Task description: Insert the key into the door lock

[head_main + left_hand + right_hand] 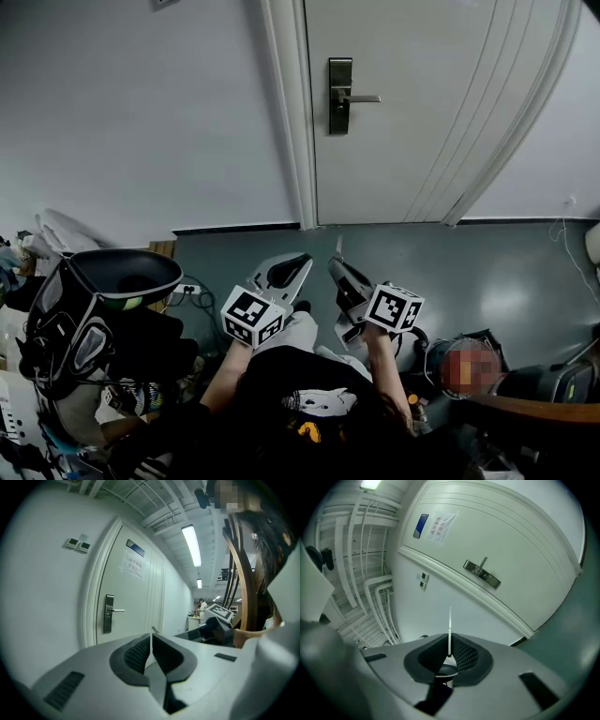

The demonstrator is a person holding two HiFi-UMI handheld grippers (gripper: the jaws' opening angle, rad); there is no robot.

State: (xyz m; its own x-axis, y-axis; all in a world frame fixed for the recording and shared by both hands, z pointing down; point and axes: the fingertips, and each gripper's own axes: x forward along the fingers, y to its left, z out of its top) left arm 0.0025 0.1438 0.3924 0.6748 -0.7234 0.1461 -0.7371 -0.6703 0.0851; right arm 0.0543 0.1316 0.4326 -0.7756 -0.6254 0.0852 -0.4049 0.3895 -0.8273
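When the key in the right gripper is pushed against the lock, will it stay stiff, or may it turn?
The key looks like thin flat metal, so it is probably stiff along its length. The right gripper pinches only its lower end between ribbed pads, so it could pivot or slip if it meets the lock off-centre.

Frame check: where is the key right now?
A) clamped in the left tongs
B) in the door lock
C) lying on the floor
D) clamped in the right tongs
D: the right gripper view shows the key sticking out from between the right tongs, well short of the door lock.
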